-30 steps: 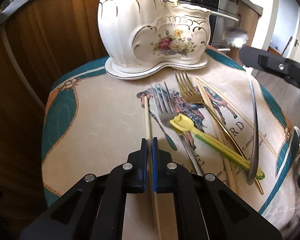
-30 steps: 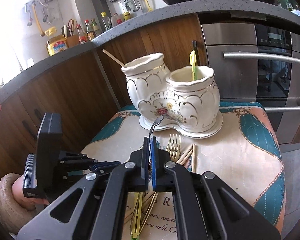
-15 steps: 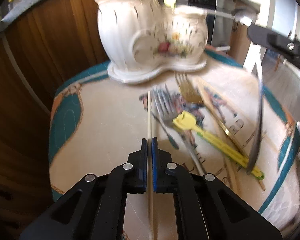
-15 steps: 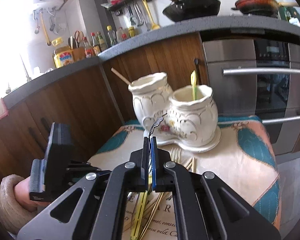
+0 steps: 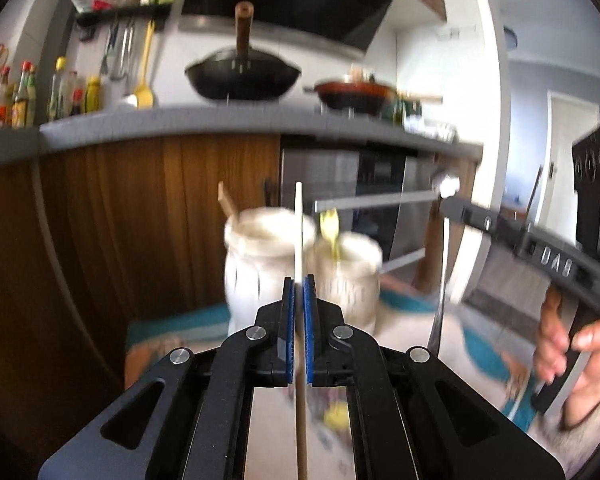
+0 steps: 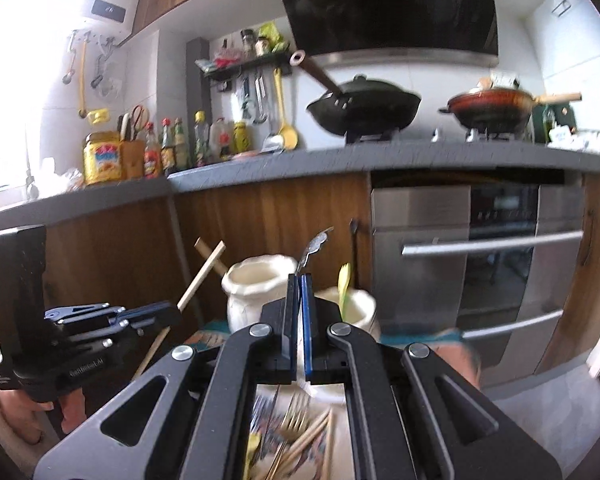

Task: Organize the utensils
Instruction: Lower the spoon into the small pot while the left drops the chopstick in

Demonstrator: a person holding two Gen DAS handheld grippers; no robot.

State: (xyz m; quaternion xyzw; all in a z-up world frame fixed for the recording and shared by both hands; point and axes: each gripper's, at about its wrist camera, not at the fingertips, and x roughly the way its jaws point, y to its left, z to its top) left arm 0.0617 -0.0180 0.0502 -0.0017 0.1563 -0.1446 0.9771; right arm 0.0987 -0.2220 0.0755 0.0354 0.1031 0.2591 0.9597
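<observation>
1. Left gripper, lower centre, is clenched on a chopstick whose long axis points up-frame.
2. Right gripper clamps a spoon.
3. Beyond both, mid-frame, the holder's left pot; left gripper looks nearer.

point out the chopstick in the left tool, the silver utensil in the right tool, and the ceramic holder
chopstick (image 5: 299, 232), left wrist view, shaft above the pads
silver utensil (image 6: 315, 245), right wrist view, ornate handle end
ceramic holder (image 6: 256, 292), right wrist view, left pot's wall

It was a home kitchen: grey counter w/ black wok & red pan on the hob, hood above, steel oven below, sauce bottles, utensils on a wall rack, wood cabinets.
</observation>
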